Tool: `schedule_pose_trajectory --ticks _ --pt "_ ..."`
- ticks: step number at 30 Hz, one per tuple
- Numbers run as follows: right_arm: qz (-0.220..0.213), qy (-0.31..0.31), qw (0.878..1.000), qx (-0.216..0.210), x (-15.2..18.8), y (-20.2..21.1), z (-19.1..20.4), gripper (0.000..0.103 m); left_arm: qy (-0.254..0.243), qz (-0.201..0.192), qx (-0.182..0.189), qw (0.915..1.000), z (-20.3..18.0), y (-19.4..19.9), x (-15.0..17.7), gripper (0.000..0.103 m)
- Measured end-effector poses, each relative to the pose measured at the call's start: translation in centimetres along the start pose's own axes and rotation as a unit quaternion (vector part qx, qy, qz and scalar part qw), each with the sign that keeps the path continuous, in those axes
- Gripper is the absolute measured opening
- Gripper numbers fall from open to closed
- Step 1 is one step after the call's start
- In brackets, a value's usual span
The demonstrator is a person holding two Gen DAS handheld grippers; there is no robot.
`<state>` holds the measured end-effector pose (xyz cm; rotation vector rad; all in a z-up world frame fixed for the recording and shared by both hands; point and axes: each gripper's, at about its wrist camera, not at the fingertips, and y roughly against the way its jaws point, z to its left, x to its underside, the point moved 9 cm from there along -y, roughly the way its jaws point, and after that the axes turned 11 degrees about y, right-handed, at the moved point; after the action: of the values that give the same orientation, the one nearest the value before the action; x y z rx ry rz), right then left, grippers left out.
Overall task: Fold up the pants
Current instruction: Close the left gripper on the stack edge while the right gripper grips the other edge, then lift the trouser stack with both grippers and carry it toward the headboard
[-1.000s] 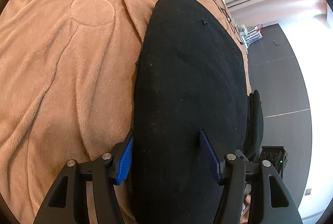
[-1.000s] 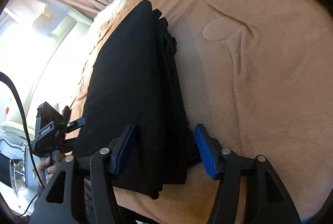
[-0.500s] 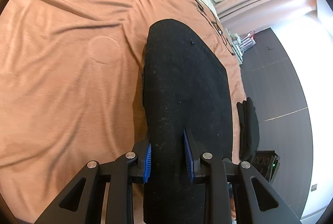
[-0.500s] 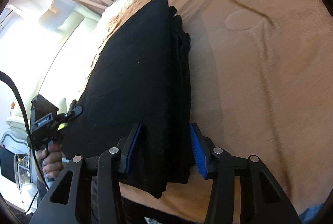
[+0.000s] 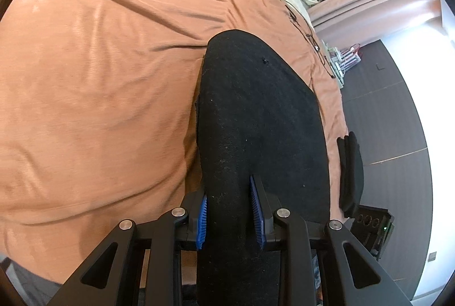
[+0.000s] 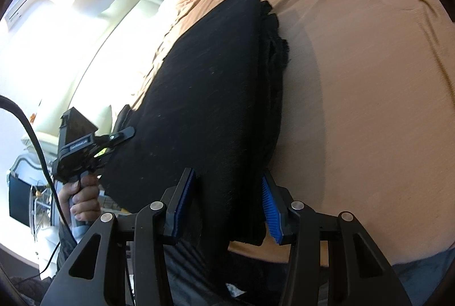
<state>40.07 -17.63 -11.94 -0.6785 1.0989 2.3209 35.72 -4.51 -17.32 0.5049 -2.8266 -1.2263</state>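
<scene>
Both grippers, left (image 5: 229, 210) and right (image 6: 227, 203), have jaws clamped.

Daylight floods in from a blown-out window (image 6: 57, 55) at the right wrist view's left, washing detail to white. The black pants (image 5: 256, 121) swallow texture and cast a soft shadow on the tan blanket (image 6: 355, 106). Fisheye curvature bends both frames; dark vignettes ring them.

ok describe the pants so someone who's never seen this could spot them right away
Find the wide tan bedspread covering the bed. Near its edge lies a long folded slab of cloth, the black pants, with the left gripper and right gripper clamped on its near end. It is the only black thing on the tan.
</scene>
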Motion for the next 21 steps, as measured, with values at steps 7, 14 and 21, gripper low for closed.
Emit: schedule_pose_trajectory --ticks 7,14,21 --pt "0.017 0.006 1.000 -0.004 -1.7 -0.3 -2.3 0.044 0.000 0.020 -0.032 0.9993 1.3 -1.7 -0.4 0.037" --pt "0.005 -0.030 0.999 -0.016 -5.1 -1.5 -7.0 0.069 0.015 0.020 -0.028 0.9993 2.1 -3.4 -1.5 0.044" --pt "0.012 -0.038 0.998 -0.042 -8.5 -3.8 -9.7 0.069 0.023 0.020 -0.026 0.9992 2.1 -4.4 -2.9 0.045"
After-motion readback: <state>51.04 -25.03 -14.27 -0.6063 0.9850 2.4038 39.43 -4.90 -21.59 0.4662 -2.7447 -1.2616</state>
